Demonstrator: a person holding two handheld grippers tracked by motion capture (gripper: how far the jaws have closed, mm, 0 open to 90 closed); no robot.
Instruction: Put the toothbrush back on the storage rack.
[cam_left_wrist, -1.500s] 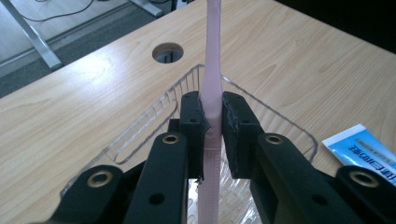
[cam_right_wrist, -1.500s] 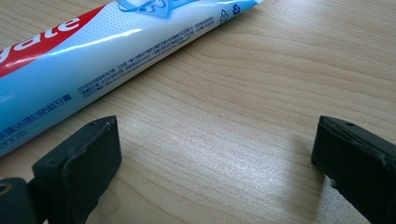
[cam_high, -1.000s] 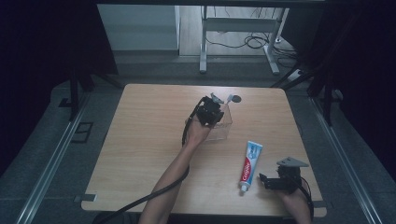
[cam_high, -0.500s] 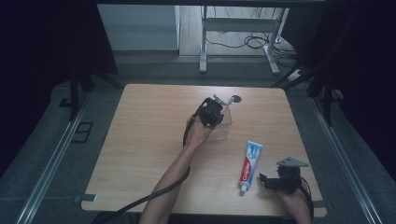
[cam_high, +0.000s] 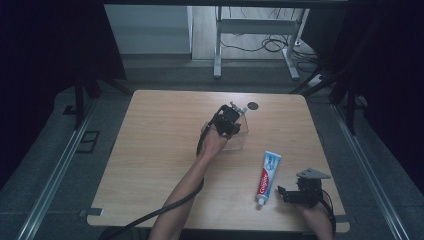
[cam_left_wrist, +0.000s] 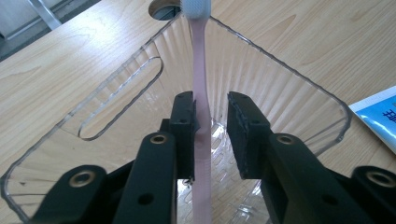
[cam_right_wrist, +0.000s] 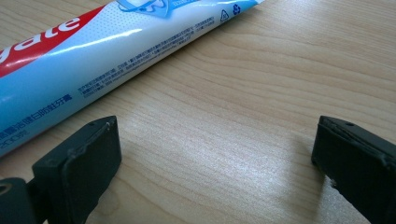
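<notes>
Inside clear holder (cam_left_wrist: 280, 88), toothbrush (cam_left_wrist: 201, 107) between parted jaws — touching one

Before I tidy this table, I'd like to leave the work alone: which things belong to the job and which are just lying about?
In the job:
- pink toothbrush, between the left gripper's just-opened jaws
- clear holder it stands in
- toothpaste tube, beside the open right gripper

Lying about:
- cables on the floor
- metal stand

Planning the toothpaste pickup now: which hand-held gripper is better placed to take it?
Right. The right hand-held gripper rests beside the toothpaste tube, jaws wide open. The left hand-held gripper is over the clear container, its jaws just opening around the pink toothbrush.
</notes>
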